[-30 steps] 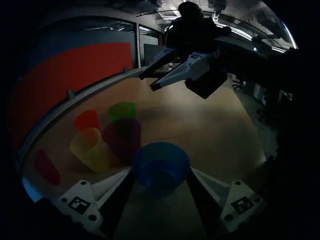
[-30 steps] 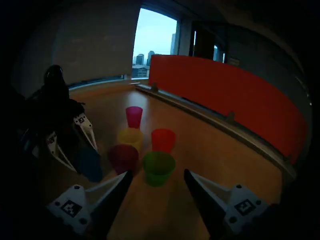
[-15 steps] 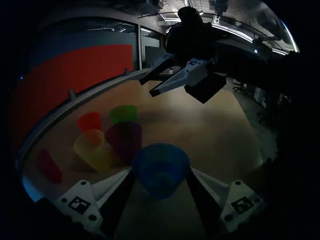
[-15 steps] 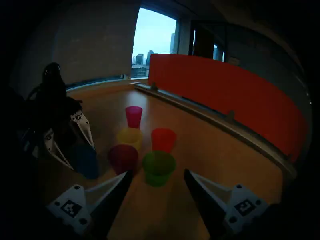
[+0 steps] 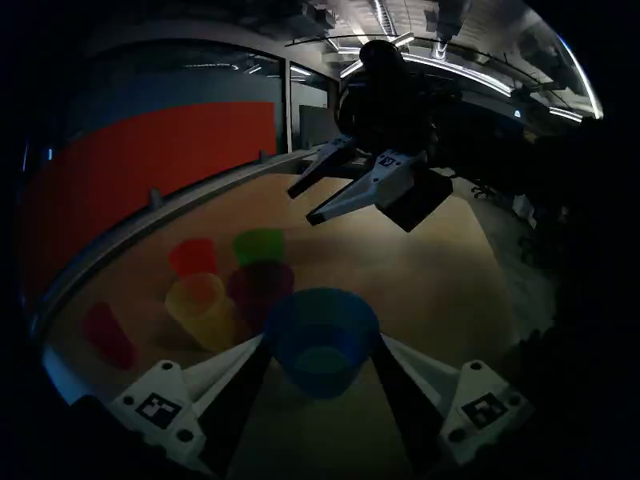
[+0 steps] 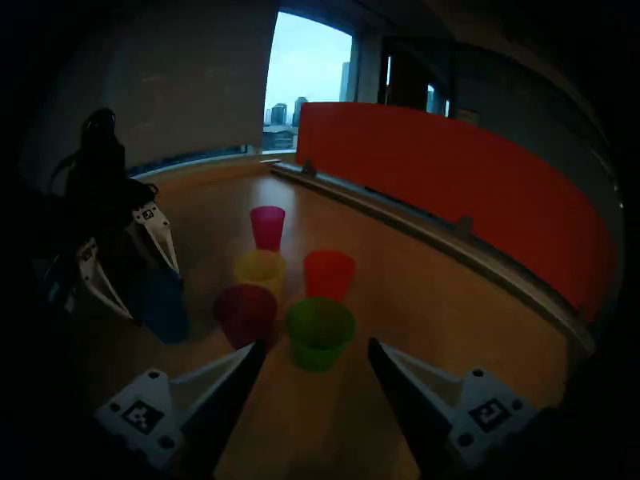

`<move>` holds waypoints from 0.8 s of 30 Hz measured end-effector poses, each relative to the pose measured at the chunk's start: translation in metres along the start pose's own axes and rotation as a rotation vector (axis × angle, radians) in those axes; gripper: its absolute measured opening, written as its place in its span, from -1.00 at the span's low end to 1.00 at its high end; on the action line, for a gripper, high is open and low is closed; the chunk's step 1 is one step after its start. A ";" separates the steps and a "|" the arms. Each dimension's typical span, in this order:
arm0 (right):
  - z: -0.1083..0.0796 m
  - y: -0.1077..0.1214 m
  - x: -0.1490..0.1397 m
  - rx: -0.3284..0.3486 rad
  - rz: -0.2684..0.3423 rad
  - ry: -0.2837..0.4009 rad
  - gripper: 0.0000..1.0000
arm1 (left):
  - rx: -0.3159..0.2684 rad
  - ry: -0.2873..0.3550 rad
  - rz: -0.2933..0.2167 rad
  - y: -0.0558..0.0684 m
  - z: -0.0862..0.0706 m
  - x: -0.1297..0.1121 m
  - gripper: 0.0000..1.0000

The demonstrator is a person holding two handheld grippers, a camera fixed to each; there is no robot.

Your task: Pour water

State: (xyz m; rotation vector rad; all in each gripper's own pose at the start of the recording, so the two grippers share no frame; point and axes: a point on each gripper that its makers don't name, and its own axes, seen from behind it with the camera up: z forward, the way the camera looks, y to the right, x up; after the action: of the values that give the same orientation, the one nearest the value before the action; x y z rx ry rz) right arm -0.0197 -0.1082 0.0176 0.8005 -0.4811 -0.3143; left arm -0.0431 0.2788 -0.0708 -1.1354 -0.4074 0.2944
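Left claw (image 5: 322, 341) clasping blue cup (image 5: 322, 360), bare tabletop (image 5: 432, 272)

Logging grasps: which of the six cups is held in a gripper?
The blue cup, clamped between the left gripper's fingers; the other five cups stand free on the table.
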 end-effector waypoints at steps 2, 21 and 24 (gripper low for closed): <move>0.002 0.000 -0.003 0.001 0.001 -0.007 0.99 | 0.007 0.006 -0.004 -0.001 -0.003 0.002 0.71; 0.035 -0.001 -0.021 0.007 0.009 -0.060 0.99 | 0.040 0.054 -0.023 -0.002 -0.030 0.018 0.71; 0.041 -0.001 -0.023 0.008 0.012 -0.066 0.99 | 0.045 0.059 -0.027 -0.003 -0.034 0.019 0.71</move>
State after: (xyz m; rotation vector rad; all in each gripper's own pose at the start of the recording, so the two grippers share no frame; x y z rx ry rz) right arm -0.0606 -0.1239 0.0350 0.7970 -0.5495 -0.3283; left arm -0.0108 0.2581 -0.0771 -1.0911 -0.3617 0.2444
